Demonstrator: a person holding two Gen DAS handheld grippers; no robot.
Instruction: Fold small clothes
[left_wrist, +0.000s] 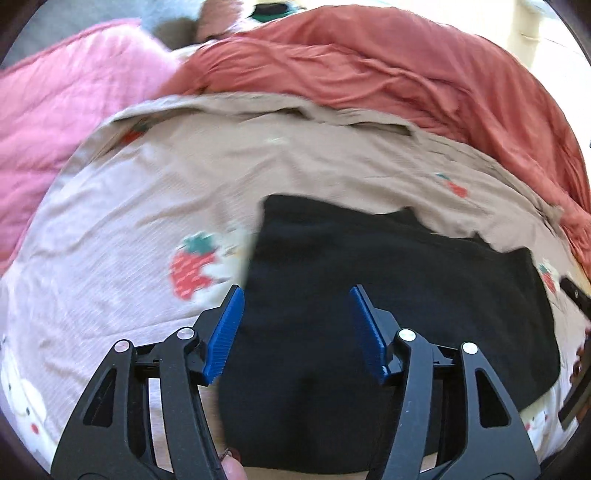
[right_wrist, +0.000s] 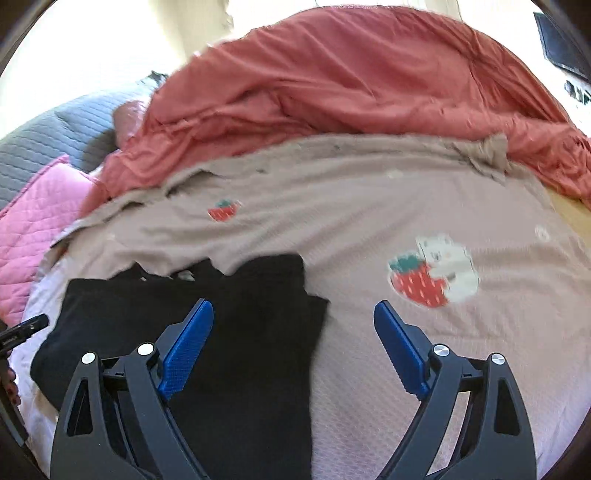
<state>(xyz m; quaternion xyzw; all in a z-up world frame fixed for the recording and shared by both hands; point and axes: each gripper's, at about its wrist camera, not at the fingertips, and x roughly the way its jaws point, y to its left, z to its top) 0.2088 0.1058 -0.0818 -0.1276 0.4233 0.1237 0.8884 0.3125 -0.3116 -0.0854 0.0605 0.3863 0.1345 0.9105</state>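
two grippers hover over a bed, each with black arms and ridged blue fingers. the left gripper (left_wrist: 297, 332) has its fingers (left_wrist: 225, 334) parted about halfway, with nothing gripped; a folded black fabric garment (left_wrist: 388, 295) lies flat beneath the gap. the right gripper (right_wrist: 293, 350) has its fingers (right_wrist: 186, 349) spread wide and empty, its left finger over the garment's right edge (right_wrist: 240, 350), its right finger over bare bedding. the garment rests on a beige bedsheet printed with red strawberries and white bears (left_wrist: 147, 206), near the front edge of the bed. behind it lies a rumpled rust-red duvet (left_wrist: 369, 70), its lower edge overlapping the sheet. a pink quilted cover (left_wrist: 55, 125) sits at the left, and a grey quilted cushion (right_wrist: 48, 136) shows beyond it in the right wrist view. both views are slightly blurred.
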